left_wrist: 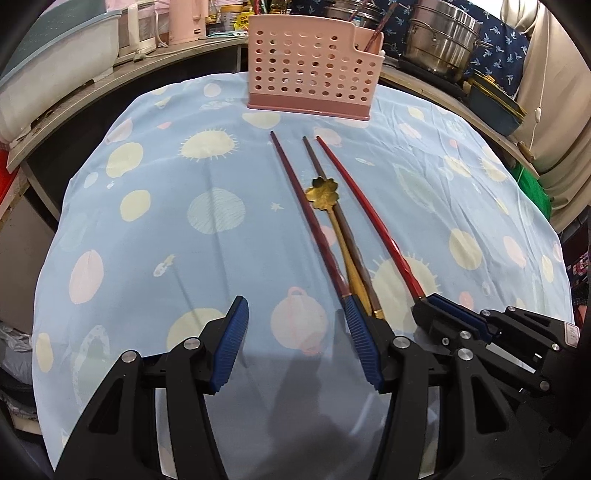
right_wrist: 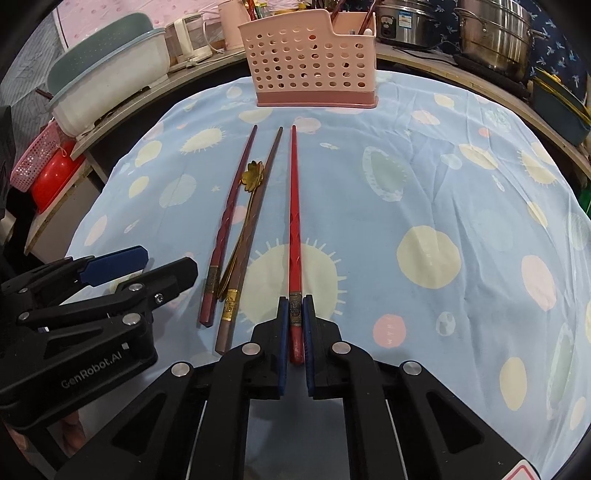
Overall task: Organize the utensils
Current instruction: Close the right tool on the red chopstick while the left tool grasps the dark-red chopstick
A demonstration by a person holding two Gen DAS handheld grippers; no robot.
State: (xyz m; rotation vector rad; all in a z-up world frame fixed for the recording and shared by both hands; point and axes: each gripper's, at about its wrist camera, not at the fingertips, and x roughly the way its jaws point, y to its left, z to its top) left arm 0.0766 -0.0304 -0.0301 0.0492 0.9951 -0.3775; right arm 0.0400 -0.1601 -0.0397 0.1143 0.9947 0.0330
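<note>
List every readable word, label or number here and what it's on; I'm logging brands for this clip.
"GenRobot.AI": white lettering on the black body of the left hand-held gripper.
Labels on the containers behind the pink utensil holder: too blurred to read.
Nameplate on the steel cooker: too small to read.

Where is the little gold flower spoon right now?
In both wrist views the gold flower spoon lies on the blue tablecloth, between the dark red chopstick and the brown chopstick, in front of the pink utensil holder.
</note>
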